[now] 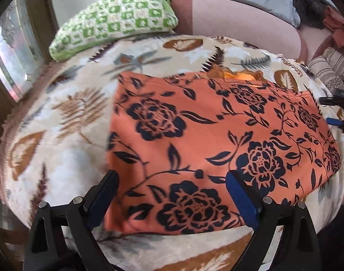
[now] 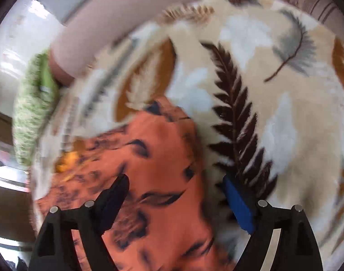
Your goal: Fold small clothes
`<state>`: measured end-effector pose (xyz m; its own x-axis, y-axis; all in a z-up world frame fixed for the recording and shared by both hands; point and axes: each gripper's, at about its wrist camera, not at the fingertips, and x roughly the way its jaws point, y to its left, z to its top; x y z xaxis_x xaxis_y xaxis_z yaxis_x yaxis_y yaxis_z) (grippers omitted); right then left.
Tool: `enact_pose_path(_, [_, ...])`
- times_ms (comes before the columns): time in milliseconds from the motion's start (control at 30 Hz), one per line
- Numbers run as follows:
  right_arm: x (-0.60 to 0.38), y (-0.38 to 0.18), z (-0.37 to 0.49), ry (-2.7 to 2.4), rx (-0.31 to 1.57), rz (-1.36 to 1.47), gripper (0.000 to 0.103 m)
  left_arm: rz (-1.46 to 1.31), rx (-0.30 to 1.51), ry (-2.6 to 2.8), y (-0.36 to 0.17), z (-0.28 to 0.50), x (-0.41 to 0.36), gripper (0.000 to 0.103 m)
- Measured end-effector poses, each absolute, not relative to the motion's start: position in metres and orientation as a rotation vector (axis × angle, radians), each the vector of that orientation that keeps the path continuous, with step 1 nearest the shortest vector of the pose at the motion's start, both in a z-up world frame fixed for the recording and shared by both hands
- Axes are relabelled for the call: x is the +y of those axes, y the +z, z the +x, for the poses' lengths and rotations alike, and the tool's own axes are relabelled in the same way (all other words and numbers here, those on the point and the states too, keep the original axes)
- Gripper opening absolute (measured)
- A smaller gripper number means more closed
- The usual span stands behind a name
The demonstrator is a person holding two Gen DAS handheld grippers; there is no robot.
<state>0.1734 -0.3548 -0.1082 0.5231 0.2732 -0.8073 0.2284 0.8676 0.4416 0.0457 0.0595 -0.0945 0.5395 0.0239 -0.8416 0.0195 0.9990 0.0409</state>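
Both the left gripper (image 1: 172, 194) and the right gripper (image 2: 176, 196) show black fingers, blue pads (silver screws behind).

Orange garment (image 1: 194, 135): thin woven cloth, smooth, matt, dark floral print, lies flat with few creases. Blanket (image 1: 77, 117) under it: thick fleecy cloth, fuzzy nap, matt, leaf print. Green-and-white cushion (image 1: 113, 20): crocheted yarn, coarse and bumpy. Pink bolster (image 1: 239, 22): smooth matt fabric. Left gripper (image 1: 172, 194): matt black plastic frame, shiny metal pins at the pivots, blue pads (image 1: 239, 201) that look rubbery and matt. Right gripper (image 2: 176, 194): same black plastic, blue pad, bright metal pins; picture is blurred.
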Motion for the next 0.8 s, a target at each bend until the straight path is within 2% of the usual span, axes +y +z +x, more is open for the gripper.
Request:
enact_pose_path(167, [-0.319,-0.077,0.106,0.195,0.954,0.531,0.087,0.003,0.991,0.002,-0.087,0.038,0.067,0.095])
enact_pose_path(300, [-0.316,-0.14,0.097,0.235,1.058,0.612,0.091,0.007,0.994,-0.011,-0.085,0.032,0.063,0.095])
enact_pose_path(333, [-0.324,-0.161,0.099,0.194,1.081,0.655,0.087,0.006,0.991,-0.017,-0.083,0.029,0.063,0.095])
enact_pose_path(400, [-0.337,-0.151,0.085,0.156,0.997,0.769,0.086,0.018,0.97,-0.025,-0.078,0.023,0.063,0.095])
enact_pose_path(533, [-0.329,-0.113,0.062,0.175,0.905,0.709,0.087,-0.003,0.962,-0.004,-0.074,0.021,0.067,0.095])
enact_pose_path(633, [-0.314,-0.133,0.065,0.221,0.944,0.66,0.09,-0.021,0.971,-0.007,-0.075,0.021,0.067,0.095])
enact_pose_path(700, [-0.327,-0.165,0.065,0.136,1.022,0.717,0.087,-0.014,0.963,-0.016,-0.073,0.018,0.065,0.095])
enact_pose_path(800, [-0.325,-0.137,0.053,0.118,0.973,0.802,0.088,0.002,0.943,-0.017,-0.07,0.014,0.064,0.095])
